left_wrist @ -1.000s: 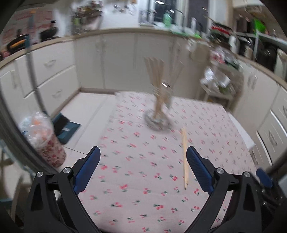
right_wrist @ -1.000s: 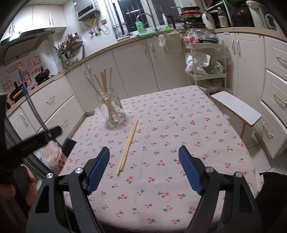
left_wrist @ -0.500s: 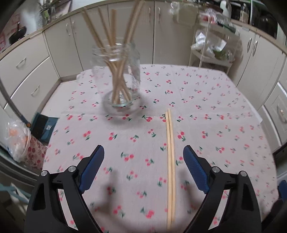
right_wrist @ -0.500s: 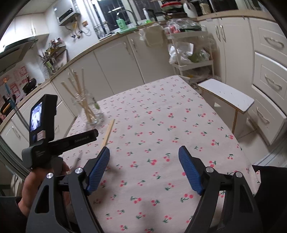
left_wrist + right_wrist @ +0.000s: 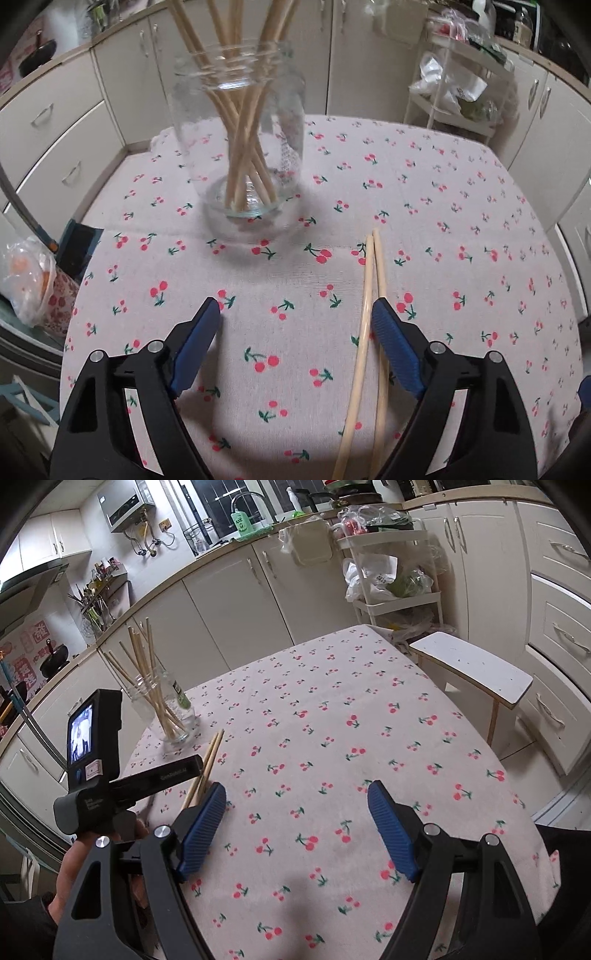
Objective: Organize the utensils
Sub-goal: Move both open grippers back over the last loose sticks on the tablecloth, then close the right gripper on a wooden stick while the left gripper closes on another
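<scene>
Here, at the left of the table [image 5: 498,206], we see a glass jar [image 5: 240,122] standing upright on the cherry-print cloth, with a bundle of chopsticks [image 5: 243,147] leaning inside it. Our left gripper [image 5: 295,314] has just been closing, yet its jaws remain apart and grasp nothing; the loose pair of chopsticks [image 5: 371,280] lies flat between them, close against the right finger. Further right, our right gripper [image 5: 296,795] hangs spread wide above bare cloth, holding nothing.
</scene>
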Tool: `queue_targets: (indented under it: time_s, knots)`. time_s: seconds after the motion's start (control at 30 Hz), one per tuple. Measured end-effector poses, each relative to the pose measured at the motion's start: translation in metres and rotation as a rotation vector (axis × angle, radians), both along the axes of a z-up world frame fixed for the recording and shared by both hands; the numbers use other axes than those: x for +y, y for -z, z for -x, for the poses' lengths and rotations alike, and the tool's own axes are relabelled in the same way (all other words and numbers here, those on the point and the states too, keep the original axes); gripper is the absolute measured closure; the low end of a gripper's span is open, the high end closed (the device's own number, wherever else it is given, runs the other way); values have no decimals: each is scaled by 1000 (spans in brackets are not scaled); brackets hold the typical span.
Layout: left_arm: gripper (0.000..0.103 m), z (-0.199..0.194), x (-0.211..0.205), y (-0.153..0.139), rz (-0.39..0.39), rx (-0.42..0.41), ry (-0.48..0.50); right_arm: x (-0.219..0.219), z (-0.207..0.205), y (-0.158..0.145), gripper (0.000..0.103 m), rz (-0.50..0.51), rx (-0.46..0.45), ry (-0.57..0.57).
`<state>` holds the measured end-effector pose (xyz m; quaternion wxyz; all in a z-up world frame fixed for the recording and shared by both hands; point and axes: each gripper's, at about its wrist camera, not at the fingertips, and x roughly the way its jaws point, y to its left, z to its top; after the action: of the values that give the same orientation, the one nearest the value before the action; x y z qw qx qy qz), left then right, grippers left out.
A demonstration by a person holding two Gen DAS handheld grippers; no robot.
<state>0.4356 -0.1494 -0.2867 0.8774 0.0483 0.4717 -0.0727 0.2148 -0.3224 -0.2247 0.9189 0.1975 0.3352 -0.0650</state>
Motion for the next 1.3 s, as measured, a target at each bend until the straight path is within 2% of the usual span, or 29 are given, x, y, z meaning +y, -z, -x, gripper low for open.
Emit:
queue_targets:
  time_s: [0.07,0.1,0.13,0.2,0.3,0.47,0.53,0.6,0.63,0.8,0.83,0.9,0.93,1.0,1.13,1.23,1.27,1.3]
  knots:
    - [29,-1,-4,2,-29,-16,18,3,-6,-2,27,4,-6,-9]
    - [43,-1,-5,1,-38,-31,24,4,-9,-3,27,6,-13,-15]
    - [49,-1,-5,-1,-44,-36,14,5,-12,-4,27,9,-18,-19]
    - [75,-4,3,-3,-22,-24,-26,8,-19,-6,27,16,-23,-30]
    - [91,0,24,-6,5,-19,-86,16,-37,-8,27,38,-22,-60]
    - [91,12,52,-9,60,8,-99,44,-84,-8,28,115,14,-163]
    - [90,9,60,-9,83,26,-102,56,-105,-3,37,131,51,-203]
    - [90,6,67,-11,98,28,-106,66,-123,4,55,144,88,-228]
    - [89,4,69,-12,105,28,-105,71,-133,9,60,154,118,-242]
    - [83,-1,74,-13,115,25,-101,91,-161,32,65,212,200,-285]
    - [82,-1,74,-13,117,24,-100,92,-164,35,66,218,212,-289]
    - [81,-1,73,-13,116,25,-100,94,-166,45,81,237,235,-308]
    - [81,-2,73,-12,116,26,-98,93,-164,45,84,248,223,-309]
    - [77,-3,72,-11,112,29,-92,85,-159,45,96,237,221,-322]
    - [72,-5,65,-8,102,29,-80,69,-146,45,97,202,221,-315]
    - [75,-7,54,-5,81,17,-57,57,-136,46,97,161,217,-318]
    - [87,-7,50,-4,76,16,-42,54,-133,47,97,148,217,-320]
    - [94,-7,46,-4,67,12,-26,52,-133,47,97,143,219,-324]
